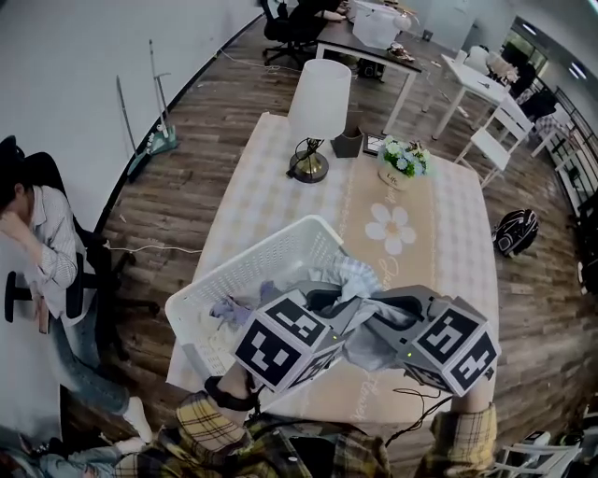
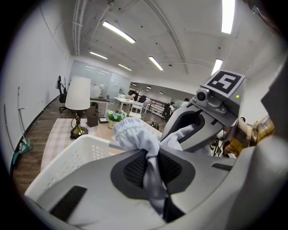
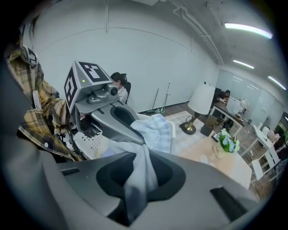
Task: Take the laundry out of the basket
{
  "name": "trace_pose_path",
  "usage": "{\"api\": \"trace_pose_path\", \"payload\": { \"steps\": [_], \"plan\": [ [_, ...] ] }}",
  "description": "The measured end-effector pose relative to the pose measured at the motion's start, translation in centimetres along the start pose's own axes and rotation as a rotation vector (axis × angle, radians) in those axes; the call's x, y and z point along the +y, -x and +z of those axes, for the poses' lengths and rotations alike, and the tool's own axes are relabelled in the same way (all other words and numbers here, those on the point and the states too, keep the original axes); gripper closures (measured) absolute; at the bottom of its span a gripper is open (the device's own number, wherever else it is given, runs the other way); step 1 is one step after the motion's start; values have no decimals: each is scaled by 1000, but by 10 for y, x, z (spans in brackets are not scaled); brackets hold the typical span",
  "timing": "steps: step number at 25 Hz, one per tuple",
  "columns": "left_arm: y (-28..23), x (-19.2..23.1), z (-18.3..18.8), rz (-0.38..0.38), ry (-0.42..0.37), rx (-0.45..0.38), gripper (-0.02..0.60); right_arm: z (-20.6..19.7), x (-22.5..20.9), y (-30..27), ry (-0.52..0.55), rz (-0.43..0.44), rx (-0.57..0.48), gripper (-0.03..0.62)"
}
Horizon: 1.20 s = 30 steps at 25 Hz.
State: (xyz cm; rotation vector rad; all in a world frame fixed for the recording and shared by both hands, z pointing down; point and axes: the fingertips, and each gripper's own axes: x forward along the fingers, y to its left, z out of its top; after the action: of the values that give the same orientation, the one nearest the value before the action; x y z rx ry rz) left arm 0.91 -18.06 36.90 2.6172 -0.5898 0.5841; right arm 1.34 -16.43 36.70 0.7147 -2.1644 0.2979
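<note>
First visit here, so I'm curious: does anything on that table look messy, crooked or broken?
Nothing looks spilled or broken. The white laundry basket sits askew at the near left corner of the table, not square with its edges. The left tool and right tool both pinch one pale garment.

Open office with a homely corner
I see desks (image 1: 472, 77), a rolling chair (image 1: 280, 23), ceiling strip lights (image 2: 118, 32) and a seated person (image 1: 47, 243); my clothed table (image 1: 252, 196) holds a lamp (image 1: 318, 98) and flowers (image 1: 405, 157).
</note>
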Motion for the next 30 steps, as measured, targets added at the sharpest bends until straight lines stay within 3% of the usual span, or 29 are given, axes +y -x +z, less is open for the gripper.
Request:
{"api": "trace_pose_path", "payload": {
  "steps": [10, 20, 30],
  "plan": [
    [-58, -79, 24, 108, -61, 14, 525, -69, -26, 67, -3, 33, -83, 514],
    [-95, -134, 53, 248, -87, -34, 526, -110, -48, 122, 58, 76, -172, 516],
    [-141, -192, 53, 260, -112, -25, 525, -170, -58, 165, 27, 56, -186, 516]
  ]
}}
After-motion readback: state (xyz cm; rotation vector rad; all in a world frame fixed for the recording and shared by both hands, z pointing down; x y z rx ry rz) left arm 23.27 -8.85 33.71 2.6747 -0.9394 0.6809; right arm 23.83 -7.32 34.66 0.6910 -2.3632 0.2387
